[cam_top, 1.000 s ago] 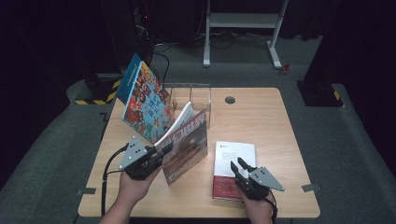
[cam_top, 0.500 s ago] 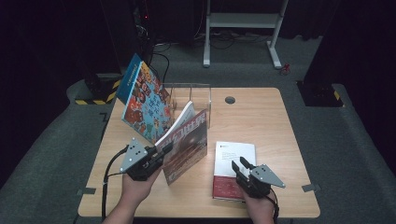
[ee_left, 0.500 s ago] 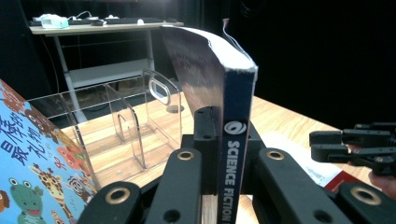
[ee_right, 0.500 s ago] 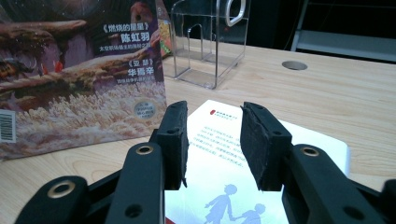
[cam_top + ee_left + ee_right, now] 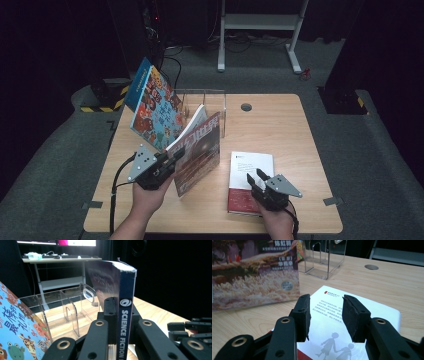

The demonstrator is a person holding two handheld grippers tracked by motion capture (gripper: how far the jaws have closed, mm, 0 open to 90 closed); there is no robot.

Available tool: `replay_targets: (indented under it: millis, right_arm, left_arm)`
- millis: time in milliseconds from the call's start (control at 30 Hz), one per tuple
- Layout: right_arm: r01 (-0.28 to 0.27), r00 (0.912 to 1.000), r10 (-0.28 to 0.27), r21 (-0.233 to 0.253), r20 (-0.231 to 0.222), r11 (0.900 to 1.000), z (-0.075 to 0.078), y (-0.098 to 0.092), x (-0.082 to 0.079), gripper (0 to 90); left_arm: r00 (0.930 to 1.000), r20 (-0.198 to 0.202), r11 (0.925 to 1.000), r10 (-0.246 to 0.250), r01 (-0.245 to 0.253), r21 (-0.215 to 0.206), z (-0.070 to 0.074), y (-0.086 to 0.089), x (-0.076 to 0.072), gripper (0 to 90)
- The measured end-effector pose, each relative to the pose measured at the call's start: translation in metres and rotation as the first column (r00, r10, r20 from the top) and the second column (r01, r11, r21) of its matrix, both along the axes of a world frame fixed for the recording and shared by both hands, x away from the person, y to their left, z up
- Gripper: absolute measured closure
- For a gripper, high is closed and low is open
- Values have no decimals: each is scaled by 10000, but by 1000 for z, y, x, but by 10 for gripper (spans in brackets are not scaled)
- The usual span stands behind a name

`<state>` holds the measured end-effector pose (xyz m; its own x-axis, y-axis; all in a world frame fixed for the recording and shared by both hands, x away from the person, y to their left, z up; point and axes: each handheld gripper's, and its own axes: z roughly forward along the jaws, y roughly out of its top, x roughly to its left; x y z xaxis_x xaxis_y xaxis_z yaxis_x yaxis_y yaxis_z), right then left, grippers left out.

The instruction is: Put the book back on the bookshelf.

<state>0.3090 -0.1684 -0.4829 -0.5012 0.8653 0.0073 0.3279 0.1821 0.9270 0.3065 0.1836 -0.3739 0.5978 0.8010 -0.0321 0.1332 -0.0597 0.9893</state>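
Clear acrylic makes up the rack (image 5: 210, 107) at the back of the wooden table (image 5: 300, 150), and its slots look empty from the high view. A blue picture book (image 5: 152, 107) leans tilted just to the rack's left, seemingly outside the dividers, though whether its lower edge sits in the first slot is hard to tell. The left gripper (image 5: 167, 162) pinches a science-fiction paperback (image 5: 197, 150) by its spine, jaws pressed on either side of it, and holds it upright on edge between the picture book and the rack; the left gripper view shows the spine (image 5: 124, 322) clamped dead centre with the rack (image 5: 67, 307) beyond. The right gripper (image 5: 256, 179) hovers with jaws spread over the near end of a white-and-red book (image 5: 250, 175) lying flat on the table, gripping nothing; the right gripper view shows that cover (image 5: 352, 322) under the open pads (image 5: 303, 315). As a judgement, the shelving is about a third done at best: the paperback is lifted but not slotted, and the flat book is not yet picked up.
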Motion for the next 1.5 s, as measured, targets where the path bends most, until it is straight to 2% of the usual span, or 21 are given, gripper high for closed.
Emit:
replay_targets:
  millis: [133, 367, 667, 833, 933, 1233, 1300, 1500]
  right_arm:
    - [-44, 9998, 43, -42, -182, 10000, 0, 0, 1, 591]
    - [-127, 9997, 127, -14, -218, 9999, -1, -1, 1, 592]
    - [-160, 9996, 159, -30, -211, 9999, -1, -1, 1, 591]
    - [-164, 9996, 163, -25, -236, 9999, -1, -1, 2, 592]
    - [-177, 9996, 177, -1, -237, 9998, -1, -1, 1, 592]
    - [-179, 9996, 179, -3, -235, 9998, -1, -1, 1, 592]
    - [-172, 9996, 172, -1, -236, 9999, -1, 0, 1, 592]
    - [-190, 9996, 190, 26, -216, 9998, -1, -1, 1, 591]
  left_arm:
    - [9999, 90, 10000, 70, -70, 27, 6, 0, 2, 838]
    - [9987, 354, 9991, 373, -379, 187, 14, 2, 5, 839]
    - [9951, 461, 9949, 880, -901, 452, 22, 7, 11, 839]
    - [9930, 448, 9929, 1097, -1116, 422, 24, 11, 15, 839]
    - [9903, 436, 9896, 1316, -1339, 531, 25, 13, 19, 839]
    - [9830, 387, 9824, 1793, -1810, 467, 29, 18, 27, 839]
    - [9793, 374, 9784, 1989, -2006, 499, 31, 18, 33, 839]
    - [9742, 317, 9729, 2235, -2249, 534, 34, 13, 47, 839]
